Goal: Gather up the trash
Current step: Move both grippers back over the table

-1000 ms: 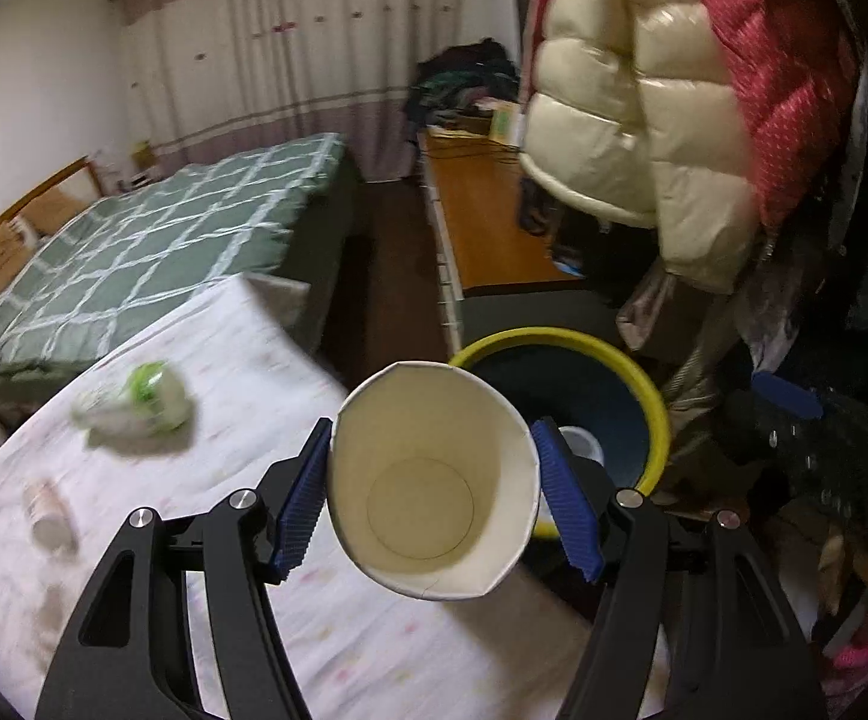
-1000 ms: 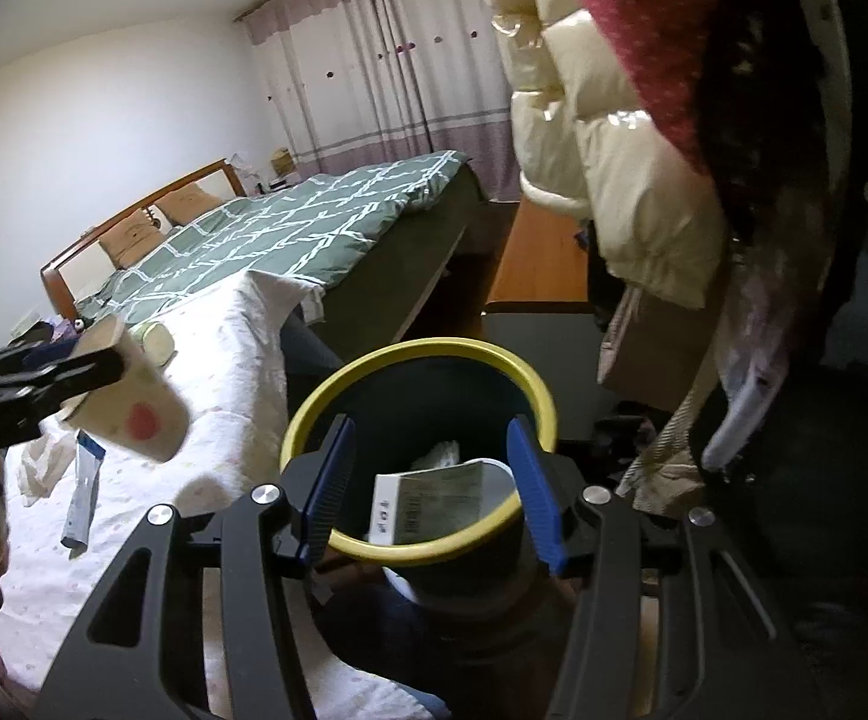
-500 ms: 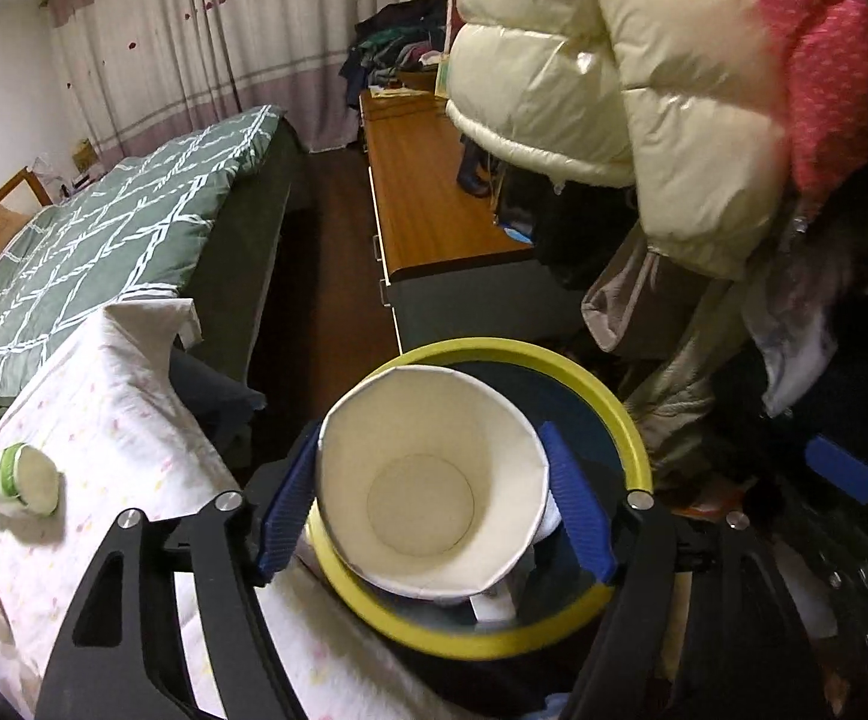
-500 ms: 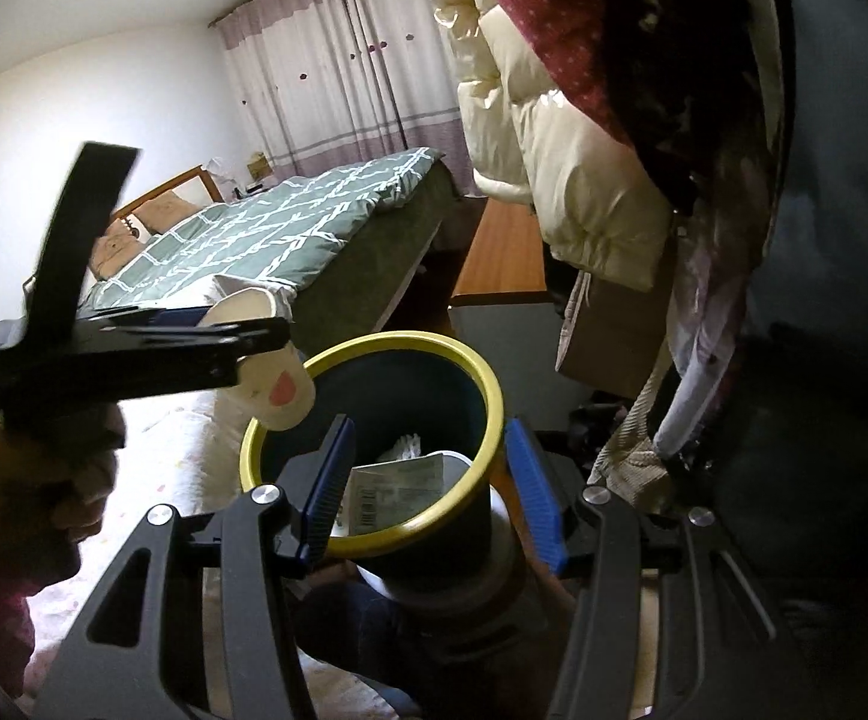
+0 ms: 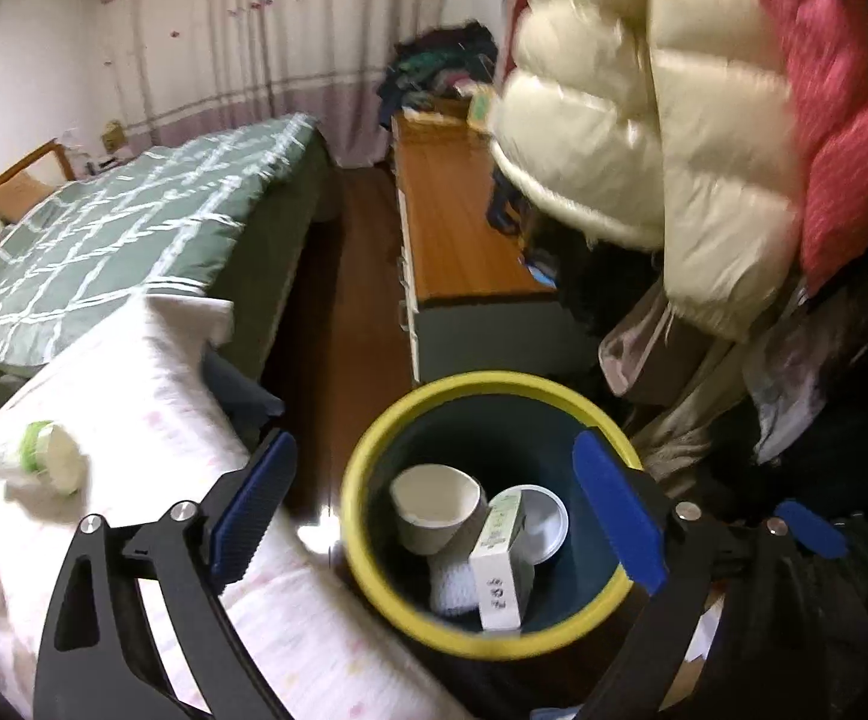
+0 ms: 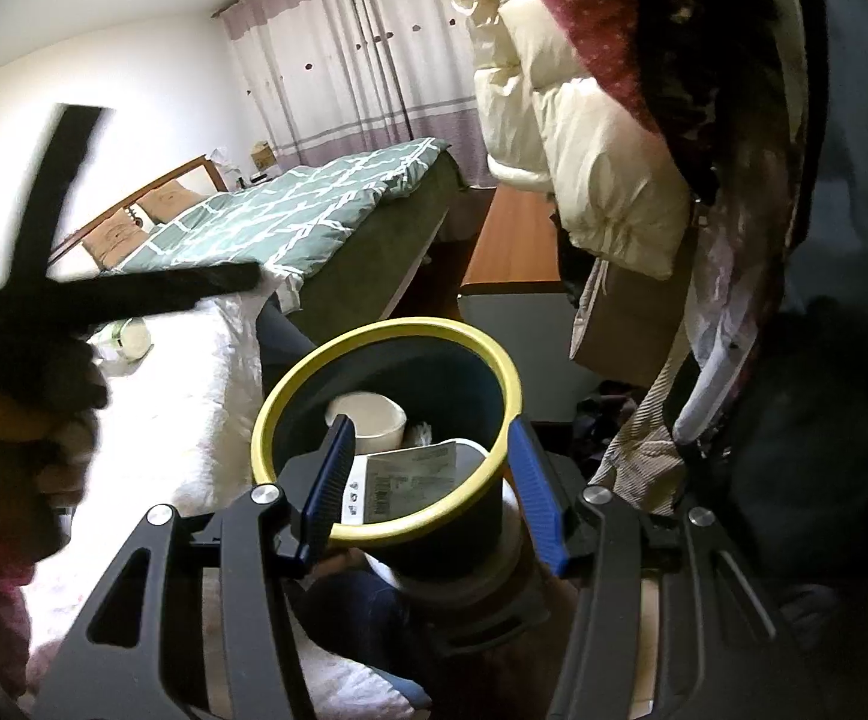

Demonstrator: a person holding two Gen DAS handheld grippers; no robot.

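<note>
A dark trash bin with a yellow rim (image 5: 368, 564) hangs below my left gripper (image 5: 434, 438), whose jaws are opening with nothing between them. The white paper cup (image 5: 436, 507) lies inside the bin beside a white carton (image 5: 496, 558) and a round white lid (image 5: 544, 519). In the right wrist view my right gripper (image 6: 429, 423) is shut on the bin (image 6: 290, 396), one blue pad on each side. The cup (image 6: 365, 417) and carton (image 6: 404, 480) show inside. The left gripper (image 6: 104, 294) appears blurred at the left, held by a hand (image 6: 32, 420).
A table with a white cloth (image 5: 134, 420) stands left of the bin and bears a green-capped white bottle (image 5: 50, 462). Beyond it are a green quilted bed (image 5: 134, 228) and a wooden cabinet (image 5: 463, 228). Puffy coats (image 5: 643, 120) hang close on the right.
The left gripper carried the paper cup from over the table to above the bin, then opened. The cup dropped into the bin. The right gripper kept hold of the bin.
</note>
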